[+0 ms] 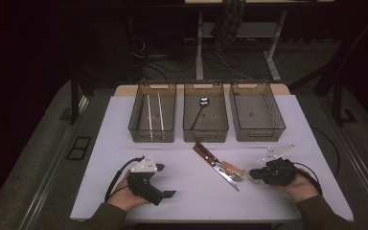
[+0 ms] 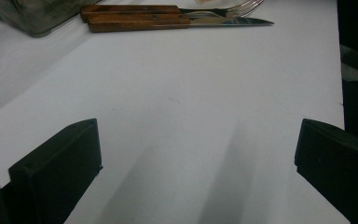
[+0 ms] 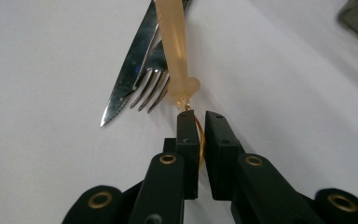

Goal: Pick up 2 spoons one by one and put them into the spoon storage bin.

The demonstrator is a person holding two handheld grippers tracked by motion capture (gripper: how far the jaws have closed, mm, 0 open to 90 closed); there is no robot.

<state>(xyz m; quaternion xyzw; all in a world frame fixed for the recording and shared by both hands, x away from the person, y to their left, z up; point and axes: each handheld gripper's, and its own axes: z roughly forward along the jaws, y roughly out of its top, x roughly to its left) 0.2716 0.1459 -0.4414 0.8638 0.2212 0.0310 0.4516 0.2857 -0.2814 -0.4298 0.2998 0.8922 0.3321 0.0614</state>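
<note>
A white tabletop (image 1: 187,191) stands in a dim room, with desk legs and loose cables on the floor beyond it. Near its front edge, right of centre, lies a translucent amber plastic utensil (image 3: 175,51), its handle reaching away across a steak knife (image 3: 130,70) and a fork (image 3: 149,91). The right tongs (image 3: 196,122) are nearly together on the thin bowl end of that utensil, which shows as an amber sliver between the jaws; what kind of utensil it is cannot be told.

The grip looks risky. It sits at the very tip of a long, light piece, so the utensil may pivot or slip out when lifted. Its handle crosses the knife and fork, so a dragging lift could shift them toward the front edge.

The left tongs (image 2: 198,158) stand wide apart and empty over bare tabletop, well clear of the wooden handles (image 2: 137,18).

Three mesh bins sit side by side along the far edge: the left bin (image 1: 152,112) holds chopsticks, the middle bin (image 1: 205,112) a spoon, the right bin (image 1: 257,111) looks empty. The stretch between cutlery and bins is open, though the bin walls call for a raised approach.
</note>
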